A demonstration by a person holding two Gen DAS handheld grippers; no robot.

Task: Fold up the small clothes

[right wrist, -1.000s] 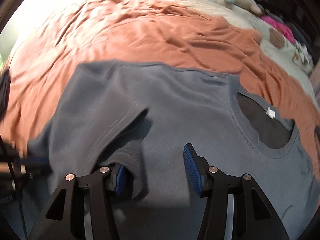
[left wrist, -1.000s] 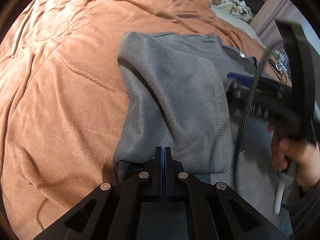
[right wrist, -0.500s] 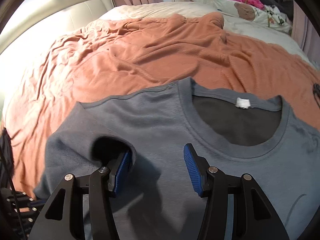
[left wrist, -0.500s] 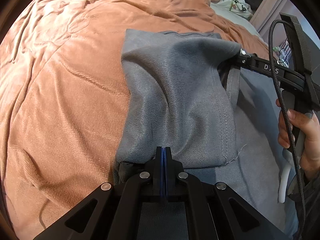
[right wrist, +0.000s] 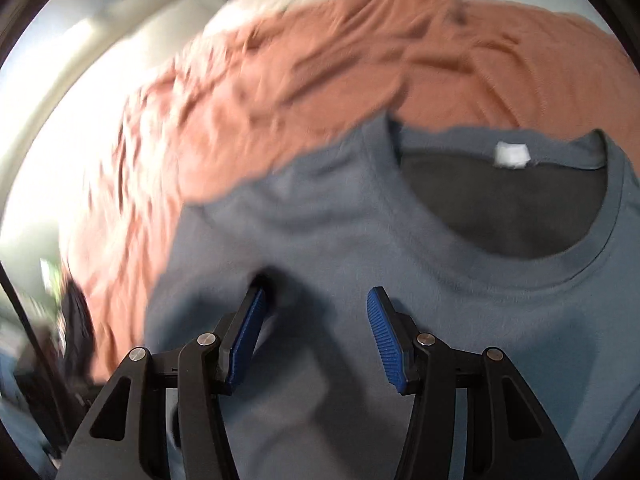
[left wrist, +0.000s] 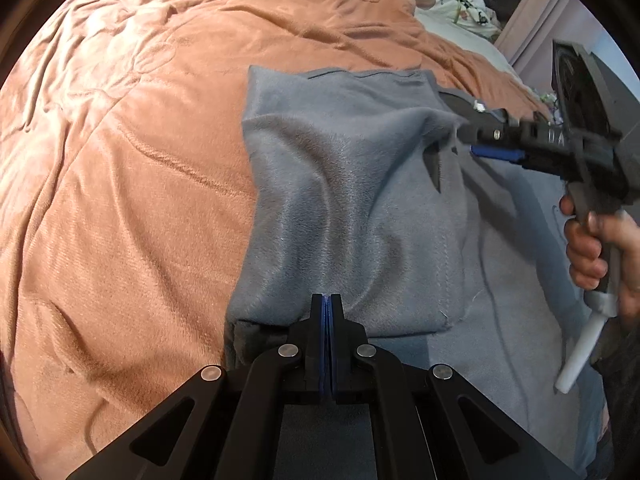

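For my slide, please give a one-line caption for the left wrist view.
Left gripper pinches the folded grey shirt on an orange blanket while the right gripper, jaws open, is at the fold.

Grey T-shirt (left wrist: pixel 348 208), side folded inward, on bed.

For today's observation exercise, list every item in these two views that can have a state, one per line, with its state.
Grey T-shirt: lying neck-up on the bed, one side folded over its front.
Left gripper: shut on the folded T-shirt edge.
Right gripper: open, above the T-shirt, holding nothing.
Orange blanket: spread out, wrinkled.
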